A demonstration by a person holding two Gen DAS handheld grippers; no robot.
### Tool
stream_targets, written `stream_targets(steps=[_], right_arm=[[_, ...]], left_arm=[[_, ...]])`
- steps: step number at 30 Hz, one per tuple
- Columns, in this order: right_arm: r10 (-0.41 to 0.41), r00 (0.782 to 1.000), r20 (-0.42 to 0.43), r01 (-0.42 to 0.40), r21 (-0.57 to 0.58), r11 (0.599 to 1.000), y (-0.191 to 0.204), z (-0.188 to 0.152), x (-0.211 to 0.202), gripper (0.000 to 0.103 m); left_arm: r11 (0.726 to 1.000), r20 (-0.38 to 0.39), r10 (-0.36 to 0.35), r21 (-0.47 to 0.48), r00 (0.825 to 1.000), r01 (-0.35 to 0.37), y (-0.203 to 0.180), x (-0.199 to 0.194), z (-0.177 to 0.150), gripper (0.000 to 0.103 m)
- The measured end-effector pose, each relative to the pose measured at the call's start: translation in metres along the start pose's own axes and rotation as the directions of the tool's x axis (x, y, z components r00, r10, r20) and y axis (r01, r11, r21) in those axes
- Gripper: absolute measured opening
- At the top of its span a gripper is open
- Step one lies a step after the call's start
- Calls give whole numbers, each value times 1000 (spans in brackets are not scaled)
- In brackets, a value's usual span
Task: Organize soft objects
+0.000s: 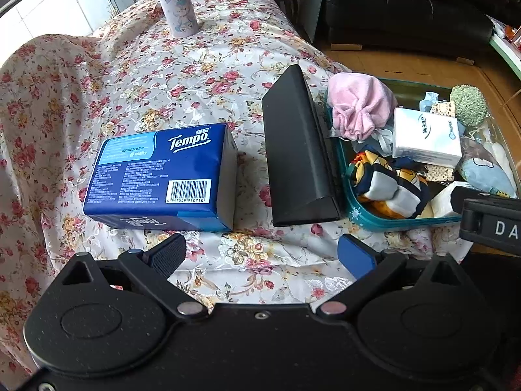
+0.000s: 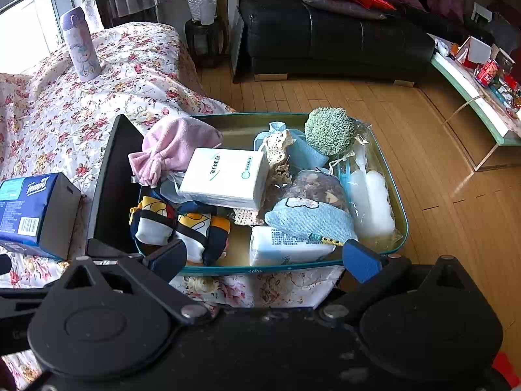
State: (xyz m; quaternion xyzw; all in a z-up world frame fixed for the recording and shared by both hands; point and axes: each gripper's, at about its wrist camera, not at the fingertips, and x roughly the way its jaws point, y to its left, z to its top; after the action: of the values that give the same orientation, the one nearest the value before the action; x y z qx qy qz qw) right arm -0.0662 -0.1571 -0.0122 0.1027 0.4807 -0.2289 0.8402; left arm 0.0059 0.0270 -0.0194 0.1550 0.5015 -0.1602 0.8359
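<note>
Far to your left a lilac bottle [image 1: 176, 3] stands upright on the floral quilt [image 1: 136, 75], well apart from the work and no part of it. Nearer in, the blue Tempo tissue pack [image 1: 162, 176] lies flat on the quilt just ahead of your left gripper [image 1: 263, 255], whose fingers are spread with nothing between them; by its place outside the bin, that pack looks like the soft item yet to be stowed. Next comes the black lid [image 1: 298, 150], tilted up against the teal bin [image 2: 402, 228], apparently propped there to leave the bin's mouth free. Inside, the pink cloth pouch [image 2: 172, 150] sits at the left, the white tissue pack [image 2: 224, 176] rests on top of the heap, and the green knitted ball [image 2: 329, 130] is at the far corner. Your right gripper [image 2: 263, 259] hovers at the bin's near rim, fingers apart and empty. What lies beneath the heap is hidden, and you cannot read the clear bag's contents on the right.
</note>
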Motion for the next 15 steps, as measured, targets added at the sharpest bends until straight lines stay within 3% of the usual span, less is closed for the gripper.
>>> stream_targets(steps=[15], right_arm=[[-1, 1000, 0, 1, 0, 1000, 0, 0, 0, 103]], left_arm=[[1000, -3, 11, 9, 1000, -11, 0, 1, -1, 97]])
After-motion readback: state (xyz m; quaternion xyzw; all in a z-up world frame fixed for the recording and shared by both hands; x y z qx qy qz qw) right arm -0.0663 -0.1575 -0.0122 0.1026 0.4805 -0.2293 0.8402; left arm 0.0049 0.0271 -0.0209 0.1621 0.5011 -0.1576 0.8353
